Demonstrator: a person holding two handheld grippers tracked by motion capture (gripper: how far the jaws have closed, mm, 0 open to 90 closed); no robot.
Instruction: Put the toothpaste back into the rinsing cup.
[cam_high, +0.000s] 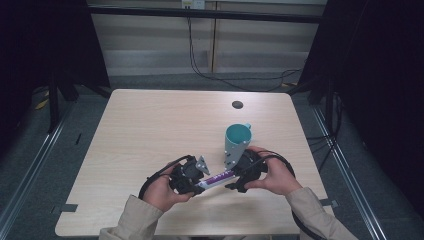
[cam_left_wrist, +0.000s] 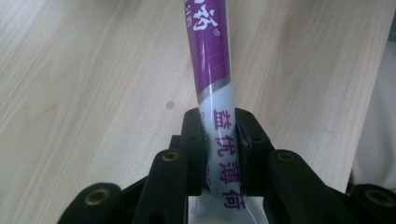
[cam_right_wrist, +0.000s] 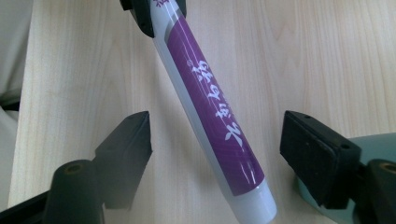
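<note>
Two grippers (cam_high: 189, 176) (cam_high: 243, 172), one toothpaste tube (cam_high: 216, 178), one cup (cam_high: 236, 144)

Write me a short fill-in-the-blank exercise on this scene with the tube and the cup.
1. The left gripper is shut on the white end of the purple ____.
2. The jaws of the right gripper stand ____ on either side of the tube, not touching it.
3. The teal cup stands on the wooden ____.
4. The cup stands nearest the person's ____ hand.

Missing words: tube; open; table; right
</note>
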